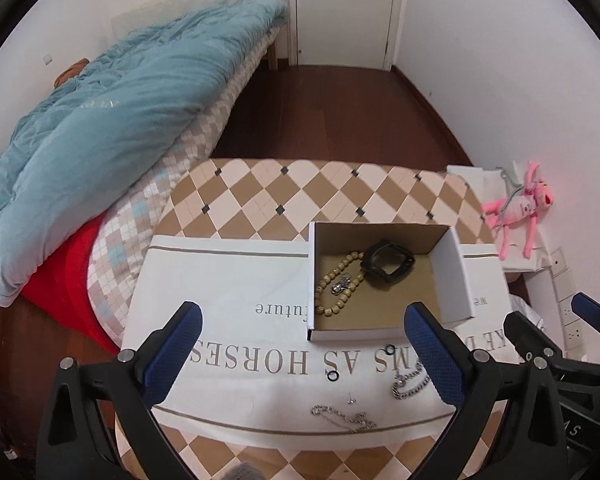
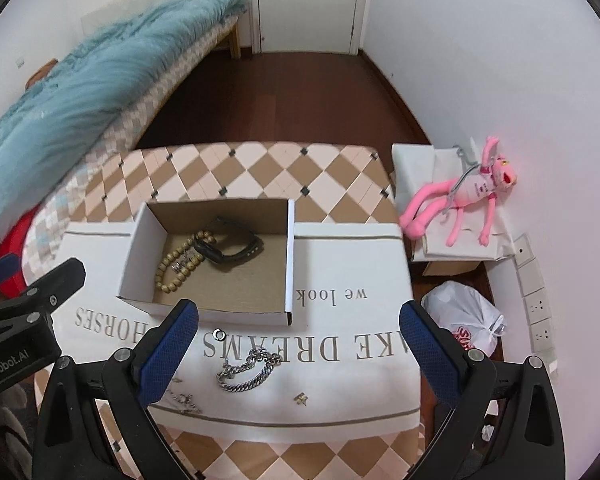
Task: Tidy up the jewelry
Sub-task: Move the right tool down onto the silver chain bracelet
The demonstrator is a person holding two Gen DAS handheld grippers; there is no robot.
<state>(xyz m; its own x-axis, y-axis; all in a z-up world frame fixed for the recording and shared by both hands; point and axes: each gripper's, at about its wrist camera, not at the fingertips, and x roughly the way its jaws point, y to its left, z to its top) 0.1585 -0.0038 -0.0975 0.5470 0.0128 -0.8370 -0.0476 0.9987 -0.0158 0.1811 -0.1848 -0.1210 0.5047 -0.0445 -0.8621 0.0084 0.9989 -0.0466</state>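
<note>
Bedroom w/ blue quilt on the bed at left, door far back; checkered table carries a white printed cloth, prob. laid as a clean work area so small pieces show up against it.

Left to right on the cloth: left gripper hangs spread wide over the near edge, holding and touching nothing; thin silver chain lies loose near its fingers w/ a tiny stud just beside; two black rings sit near the box front. Cardboard box (the collecting spot, I'd judge) already holds a bead bracelet and black watch band, touching each other. Chunky silver chain lies near side, between the right gripper fingers; that one is also gaping wide and empty, clear of the chain; small gold piece further right; pink plush off-table at far right.
</note>
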